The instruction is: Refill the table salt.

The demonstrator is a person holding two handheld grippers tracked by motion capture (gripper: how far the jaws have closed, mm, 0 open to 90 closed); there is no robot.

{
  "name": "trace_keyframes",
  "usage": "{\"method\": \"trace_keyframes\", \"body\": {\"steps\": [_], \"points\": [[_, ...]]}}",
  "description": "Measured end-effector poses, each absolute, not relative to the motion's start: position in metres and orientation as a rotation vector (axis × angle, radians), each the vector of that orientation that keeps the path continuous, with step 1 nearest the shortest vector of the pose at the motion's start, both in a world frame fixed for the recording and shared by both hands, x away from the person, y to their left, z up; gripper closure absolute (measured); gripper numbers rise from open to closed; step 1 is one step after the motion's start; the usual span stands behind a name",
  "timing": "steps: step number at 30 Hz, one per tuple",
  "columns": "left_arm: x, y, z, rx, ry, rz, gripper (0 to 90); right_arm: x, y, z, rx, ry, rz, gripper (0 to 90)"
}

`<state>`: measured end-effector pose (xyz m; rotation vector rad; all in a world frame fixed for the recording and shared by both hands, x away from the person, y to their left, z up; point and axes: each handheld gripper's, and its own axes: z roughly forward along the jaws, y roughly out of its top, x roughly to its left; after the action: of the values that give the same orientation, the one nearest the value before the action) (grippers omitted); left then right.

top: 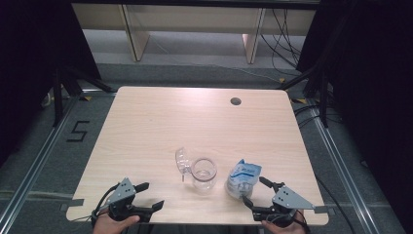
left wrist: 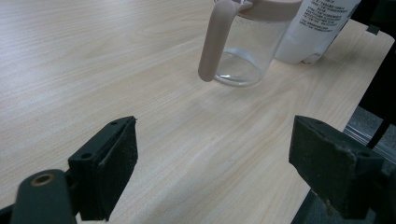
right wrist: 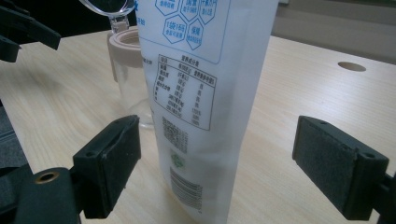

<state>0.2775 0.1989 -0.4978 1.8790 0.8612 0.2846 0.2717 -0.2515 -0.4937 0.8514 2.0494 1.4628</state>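
Pouch [right wrist: 205,93] stands upright on surface [top: 160,122], just beside open-lidded glass jar [top: 203,175] | right hand-held gripper [top: 255,191] released, jaws straddling pouch, pads clear | left hand-held gripper [top: 150,196] released, idle | step: approach; next: close squarely on pouch.

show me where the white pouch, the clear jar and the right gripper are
white pouch [right wrist: 201,93]: right gripper view, on its printed back panel.
clear jar [top: 203,176]: high view, on its glass body below the rim.
right gripper [top: 256,191]: high view, midway between its open fingertips, beside the pouch.
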Motion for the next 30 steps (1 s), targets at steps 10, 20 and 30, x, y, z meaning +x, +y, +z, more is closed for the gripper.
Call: {"method": "trace_keyframes", "body": {"steps": [10, 20, 30], "points": [[0.276, 0.196, -0.500, 1.866, 0.887, 0.267, 15.2, 0.281, -0.249, -0.498, 0.798, 2.044, 1.474, 16.0], [0.277, 0.197, -0.500, 1.871, 0.886, 0.268, 15.1, 0.288, -0.241, -0.501, 0.833, 2.072, 1.508, 16.0], [0.277, 0.198, -0.500, 1.884, 0.867, 0.274, 15.1, 0.295, -0.235, -0.506, 0.802, 2.104, 1.536, 16.0]]}}
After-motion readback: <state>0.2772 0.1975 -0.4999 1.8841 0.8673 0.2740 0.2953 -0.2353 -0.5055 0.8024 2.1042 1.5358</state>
